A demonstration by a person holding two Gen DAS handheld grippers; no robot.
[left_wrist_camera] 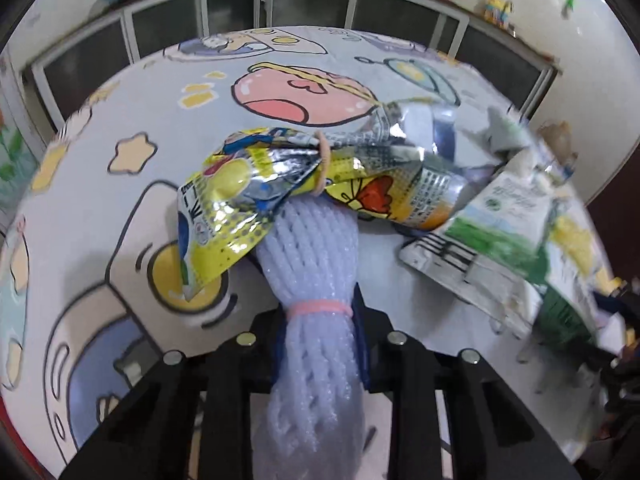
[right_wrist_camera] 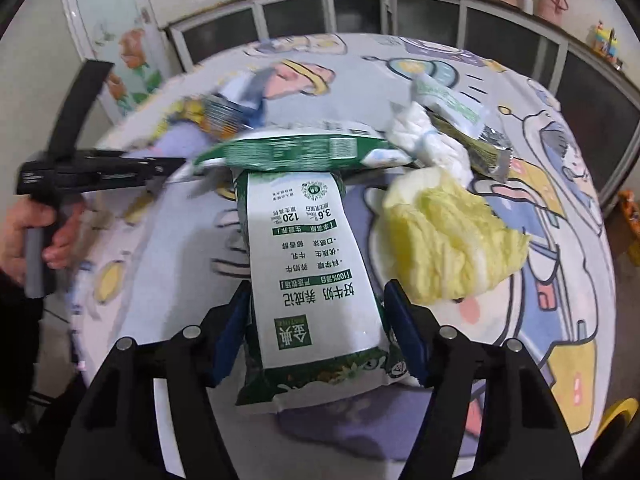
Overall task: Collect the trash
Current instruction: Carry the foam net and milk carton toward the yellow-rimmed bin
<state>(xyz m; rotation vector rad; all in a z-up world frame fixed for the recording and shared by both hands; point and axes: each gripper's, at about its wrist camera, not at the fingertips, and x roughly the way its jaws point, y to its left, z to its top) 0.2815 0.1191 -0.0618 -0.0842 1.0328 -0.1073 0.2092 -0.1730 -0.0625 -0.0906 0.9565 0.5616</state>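
So the left gripper (left_wrist_camera: 320,332) was clamped tight on 1 white foam net sleeve (left_wrist_camera: 312,264), the kind fruit comes in, with 1 pink rubber band (left_wrist_camera: 320,309) around it right at the fingertips. The sleeve's far end sat tucked under 1 crumpled yellow foil snack bag (left_wrist_camera: 256,184), which had its own band (left_wrist_camera: 322,168) cinched round the middle.

The right gripper (right_wrist_camera: 320,320) had 1 green-and-white milk pouch (right_wrist_camera: 316,276) between its blue pads (right_wrist_camera: 404,328). The pads looked right up against the pouch's edges, but it's a touch blurry there, so I couldn't swear they were actually squeezing it. A 2nd green pouch (right_wrist_camera: 296,152) lay crosswise over the far end of the 1st.

Rest of the trash on the cartoon tablecloth (right_wrist_camera: 560,280): 1 pale yellow cabbage leaf (right_wrist_camera: 452,240) just right of the held pouch, 1 wad of white tissue (right_wrist_camera: 424,136) behind it, and 1 small green sachet (right_wrist_camera: 448,100) beyond that. The person's hand (right_wrist_camera: 24,232) showed at the left edge, holding the other gripper's handle.
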